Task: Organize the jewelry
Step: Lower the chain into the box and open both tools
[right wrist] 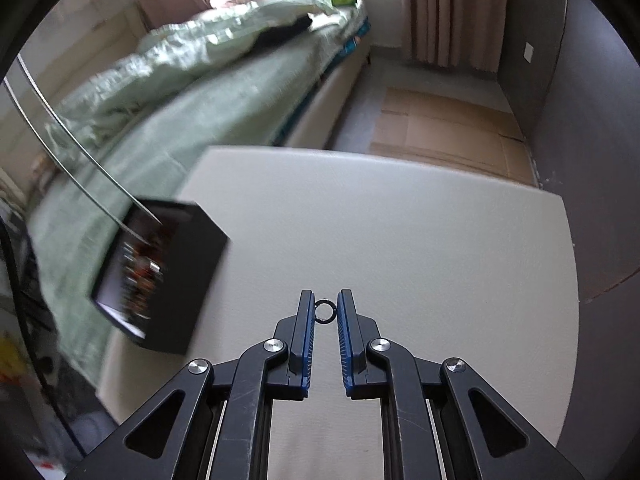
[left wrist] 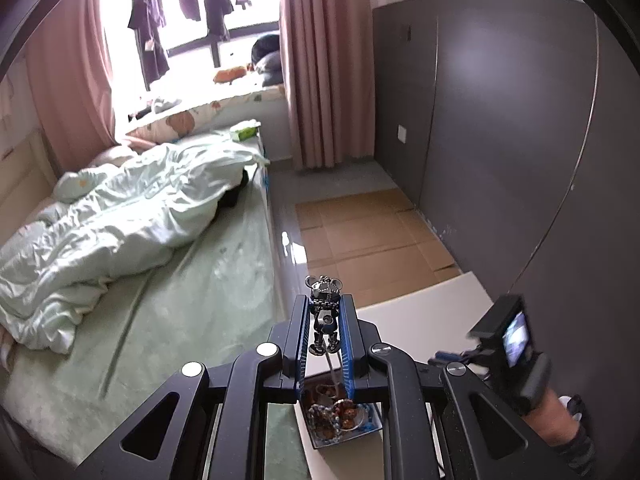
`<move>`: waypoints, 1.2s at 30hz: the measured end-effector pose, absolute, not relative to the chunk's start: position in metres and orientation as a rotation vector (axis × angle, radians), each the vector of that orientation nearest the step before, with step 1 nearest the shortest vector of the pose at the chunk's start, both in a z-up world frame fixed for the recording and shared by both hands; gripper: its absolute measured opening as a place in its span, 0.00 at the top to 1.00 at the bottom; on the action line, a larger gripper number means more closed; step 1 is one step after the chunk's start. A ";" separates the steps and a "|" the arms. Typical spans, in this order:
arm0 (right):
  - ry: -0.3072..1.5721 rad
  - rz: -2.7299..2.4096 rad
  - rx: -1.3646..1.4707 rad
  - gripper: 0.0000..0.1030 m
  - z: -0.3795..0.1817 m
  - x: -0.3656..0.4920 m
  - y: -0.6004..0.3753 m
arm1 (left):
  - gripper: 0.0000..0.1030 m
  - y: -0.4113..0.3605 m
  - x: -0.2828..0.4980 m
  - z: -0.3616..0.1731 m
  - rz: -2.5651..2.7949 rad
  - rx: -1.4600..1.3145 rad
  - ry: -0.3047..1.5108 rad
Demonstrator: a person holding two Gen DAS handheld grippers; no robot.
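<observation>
My left gripper (left wrist: 325, 304) is shut on a silver mouse-shaped pendant (left wrist: 325, 312) and holds it high above the dark jewelry box (left wrist: 340, 420), which is full of beads and bracelets. A thin chain (left wrist: 332, 368) hangs from the pendant down toward the box. My right gripper (right wrist: 324, 300) is shut on a small dark ring (right wrist: 324, 312) and holds it above the white table (right wrist: 400, 232). The jewelry box (right wrist: 160, 280) stands at the table's left edge in the right wrist view, blurred, with chains (right wrist: 80, 152) rising from it.
A bed with a pale green quilt (left wrist: 120, 216) lies left of the table. Flattened cardboard (left wrist: 368, 232) covers the floor beyond the table. A grey wall (left wrist: 520, 120) runs along the right. Pink curtains (left wrist: 320, 60) hang at the far window.
</observation>
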State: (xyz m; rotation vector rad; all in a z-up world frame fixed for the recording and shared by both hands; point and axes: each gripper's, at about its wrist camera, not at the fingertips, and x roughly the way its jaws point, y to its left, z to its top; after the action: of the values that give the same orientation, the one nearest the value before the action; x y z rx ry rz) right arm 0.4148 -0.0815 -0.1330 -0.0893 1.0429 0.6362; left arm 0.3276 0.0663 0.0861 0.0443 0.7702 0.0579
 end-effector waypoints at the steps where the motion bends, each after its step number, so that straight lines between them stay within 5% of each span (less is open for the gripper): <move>1: 1.034 0.645 -0.070 0.88 -0.130 0.415 -0.079 | 0.85 0.067 0.329 0.080 0.056 0.038 0.781; 15: 0.971 0.778 0.064 0.88 -0.104 0.403 -0.057 | 0.82 0.083 0.353 -0.040 0.000 -0.109 0.993; 19: 0.966 0.813 0.076 0.88 -0.101 0.400 -0.045 | 0.36 0.097 0.348 -0.061 0.028 -0.159 1.021; 20: 0.966 0.825 0.082 0.88 -0.100 0.399 -0.041 | 0.32 0.101 0.345 -0.064 0.036 -0.166 1.014; 36: 1.065 0.913 0.183 0.85 -0.121 0.410 0.017 | 0.32 0.147 0.306 -0.085 0.101 -0.242 1.029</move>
State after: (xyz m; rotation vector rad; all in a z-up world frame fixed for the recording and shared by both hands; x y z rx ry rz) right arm 0.4103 0.0165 -0.1209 0.1834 1.0648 0.9134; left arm 0.3060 0.1470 -0.0848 -0.2416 1.0288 0.1012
